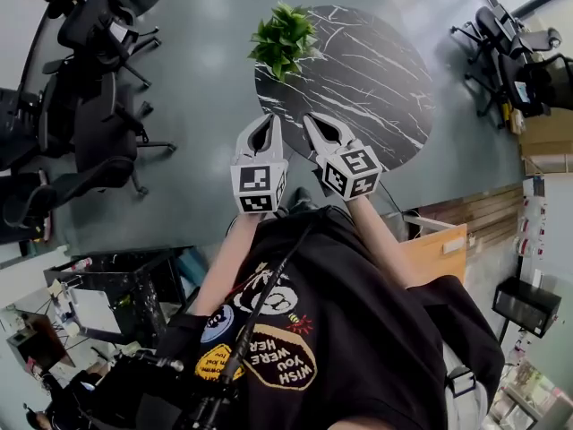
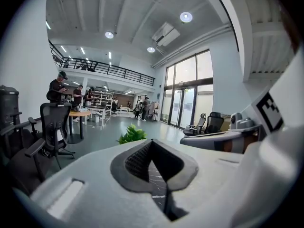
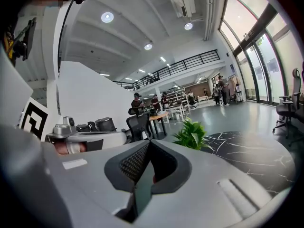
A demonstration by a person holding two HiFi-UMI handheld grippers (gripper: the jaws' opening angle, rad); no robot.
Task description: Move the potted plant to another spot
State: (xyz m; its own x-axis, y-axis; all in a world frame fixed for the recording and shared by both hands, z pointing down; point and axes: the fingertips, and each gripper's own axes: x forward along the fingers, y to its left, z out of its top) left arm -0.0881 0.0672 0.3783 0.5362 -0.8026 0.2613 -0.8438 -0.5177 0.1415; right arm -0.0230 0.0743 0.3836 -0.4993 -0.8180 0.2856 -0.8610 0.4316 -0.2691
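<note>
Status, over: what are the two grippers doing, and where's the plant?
Left gripper and right gripper: jaws shut, empty. Untouched plant at far edge of table. Nothing in the way.

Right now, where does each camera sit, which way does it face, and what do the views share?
Head view: on the person's head, looking steeply down at the round marble table and potted plant; shows forearms, black shirt, left hand-held gripper, right hand-held gripper.
Left gripper view: rides that gripper, looking along its shut jaws across the table to the plant; the right one shows at right.
Right gripper view: likewise, plant ahead; the left one shows at left.
Shared: all three show the plant.
</note>
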